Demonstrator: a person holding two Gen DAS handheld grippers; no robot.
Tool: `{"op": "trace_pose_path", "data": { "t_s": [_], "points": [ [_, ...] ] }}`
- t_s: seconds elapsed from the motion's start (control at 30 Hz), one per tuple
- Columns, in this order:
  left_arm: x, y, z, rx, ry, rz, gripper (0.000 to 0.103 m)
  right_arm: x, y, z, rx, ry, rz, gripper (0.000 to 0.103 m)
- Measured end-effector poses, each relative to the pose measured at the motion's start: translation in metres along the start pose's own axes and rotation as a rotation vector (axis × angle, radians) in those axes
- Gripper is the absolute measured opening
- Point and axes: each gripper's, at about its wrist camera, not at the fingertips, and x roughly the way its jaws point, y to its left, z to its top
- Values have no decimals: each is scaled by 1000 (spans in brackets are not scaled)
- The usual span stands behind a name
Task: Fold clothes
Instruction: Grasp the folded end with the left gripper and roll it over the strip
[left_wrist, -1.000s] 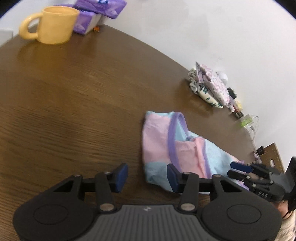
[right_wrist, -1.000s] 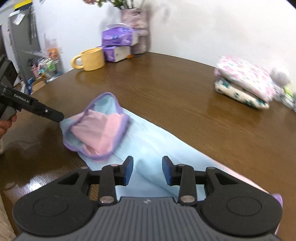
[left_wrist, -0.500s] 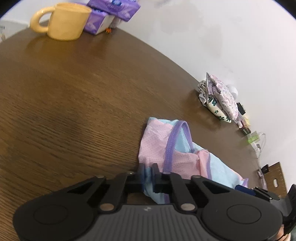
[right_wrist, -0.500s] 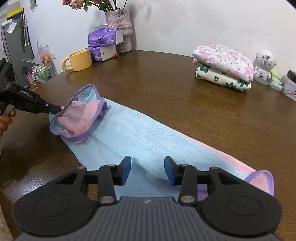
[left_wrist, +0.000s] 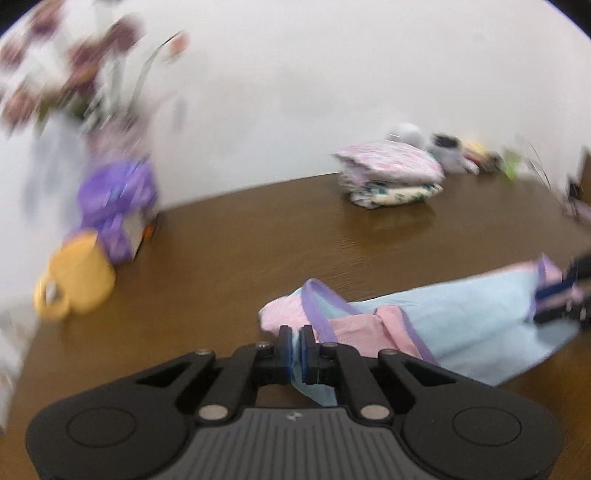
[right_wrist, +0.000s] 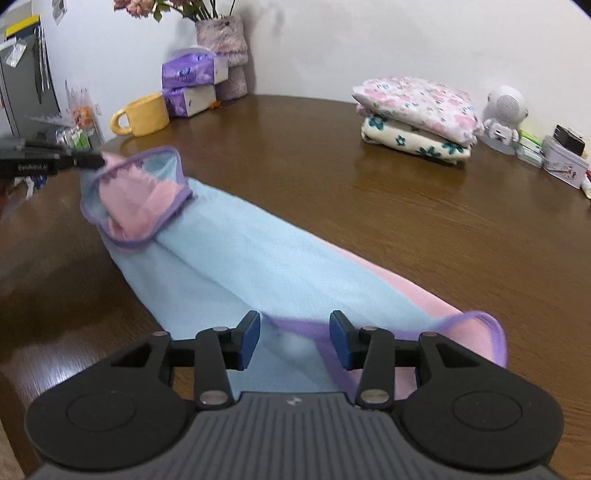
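A light blue and pink garment (right_wrist: 258, 258) with purple trim lies stretched along the brown table (right_wrist: 369, 206). My left gripper (left_wrist: 295, 334) is shut on the bunched pink and blue end of the garment (left_wrist: 461, 306) and holds that end a little off the wood; in the right wrist view the left gripper (right_wrist: 88, 160) shows at the far left. My right gripper (right_wrist: 294, 334) stands open over the near end, its blue pads on either side of the purple hem (right_wrist: 295, 325) without pressing it. The right gripper (left_wrist: 557, 295) also shows at the left wrist view's right edge.
A yellow mug (right_wrist: 146, 114), purple tissue boxes (right_wrist: 190, 72) and a vase of flowers (right_wrist: 225, 48) stand at the back left. A stack of folded floral clothes (right_wrist: 417, 114), a white toy speaker (right_wrist: 504, 114) and a tin (right_wrist: 565, 162) sit at the back right.
My left gripper closed on the garment's bunched end, then lifted and rolled with it. My right gripper drew back along the garment to its hemmed end, jaws slightly wider.
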Motion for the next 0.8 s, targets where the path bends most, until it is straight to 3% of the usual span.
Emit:
{"op": "trace_pose_path", "data": {
  "t_s": [0.23,0.3,0.4,0.5,0.8],
  "points": [
    [-7,-87,15,474,-86,-12,3,-3,-7,-8,-45,55,25,46],
    [-7,-116,12,618,-114,-43,3,-2,-4,-9,-65,52,24,50],
    [-3,-150,8,751,-117,-114,3,-1,-1,-11,-83,43,24,53],
    [11,-169,5,791,-103,-149,4,-3,-1,-12,-81,32,27,53],
    [31,-178,-6,766,-49,-217,4,-6,1,-17,-89,13,37,55]
  ]
}}
